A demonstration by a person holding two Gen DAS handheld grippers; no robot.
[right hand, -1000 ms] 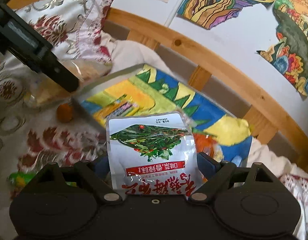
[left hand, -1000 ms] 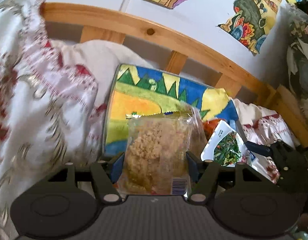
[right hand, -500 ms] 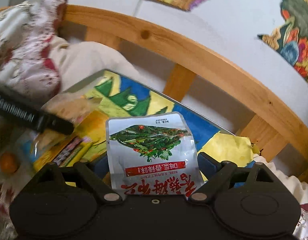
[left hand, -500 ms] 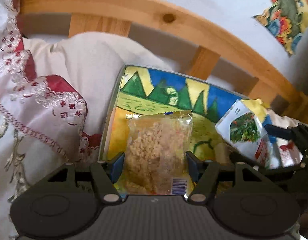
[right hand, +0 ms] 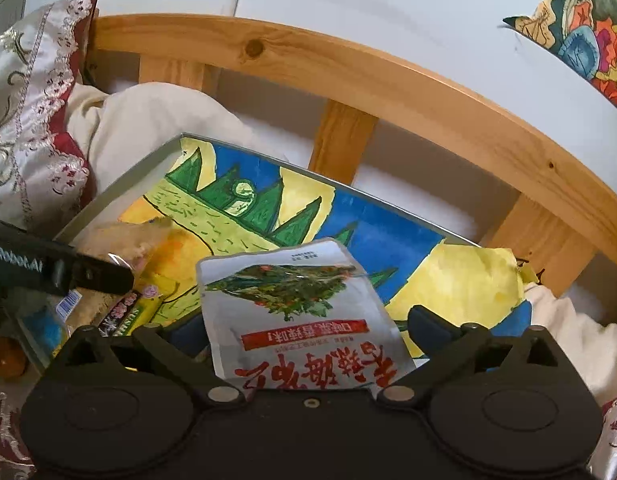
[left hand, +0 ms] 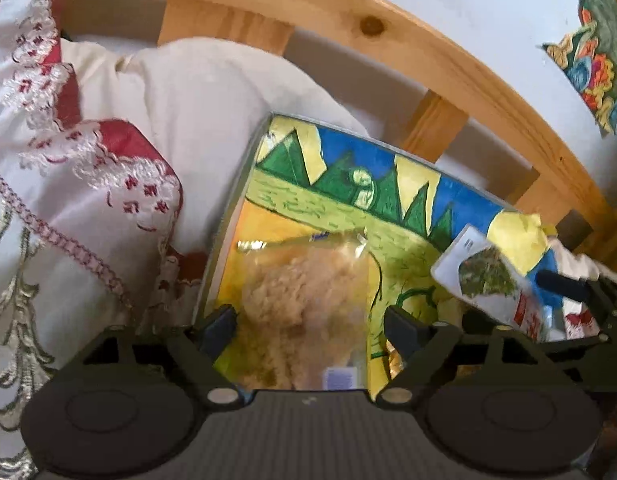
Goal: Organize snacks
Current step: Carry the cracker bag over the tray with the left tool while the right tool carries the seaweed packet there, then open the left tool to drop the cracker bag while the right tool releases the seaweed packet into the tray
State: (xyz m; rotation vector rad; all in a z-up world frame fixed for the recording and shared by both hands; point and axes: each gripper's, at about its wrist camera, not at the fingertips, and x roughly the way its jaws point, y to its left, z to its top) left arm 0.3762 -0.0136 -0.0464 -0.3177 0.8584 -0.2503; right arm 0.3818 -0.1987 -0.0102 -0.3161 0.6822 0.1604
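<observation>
A clear bag of crumbly beige snack (left hand: 304, 312) lies blurred between the fingers of my left gripper (left hand: 312, 326). The jaws are opening, and a gap shows beside the right pad. A white pouch with a green vegetable picture and red lettering (right hand: 300, 312) sits tilted between the fingers of my right gripper (right hand: 306, 330). Those jaws are opening too, with space on both sides of the pouch. Both snacks hang over a metal-rimmed box (right hand: 120, 188) lined with a painted landscape. The left wrist view shows the pouch (left hand: 484, 280) at its right edge.
A wooden bed rail (right hand: 348, 64) runs behind the box. A cream pillow (left hand: 188, 92) and an embroidered satin cushion (left hand: 68, 160) lie to the left. A yellow candy pack (right hand: 136, 312) rests in the box's near left corner. An orange (right hand: 4, 360) sits outside it.
Both grippers came in over the painted box with their snacks, then their jaws widened. The beige bag and the white pouch have come loose, and the pouch has tilted.
</observation>
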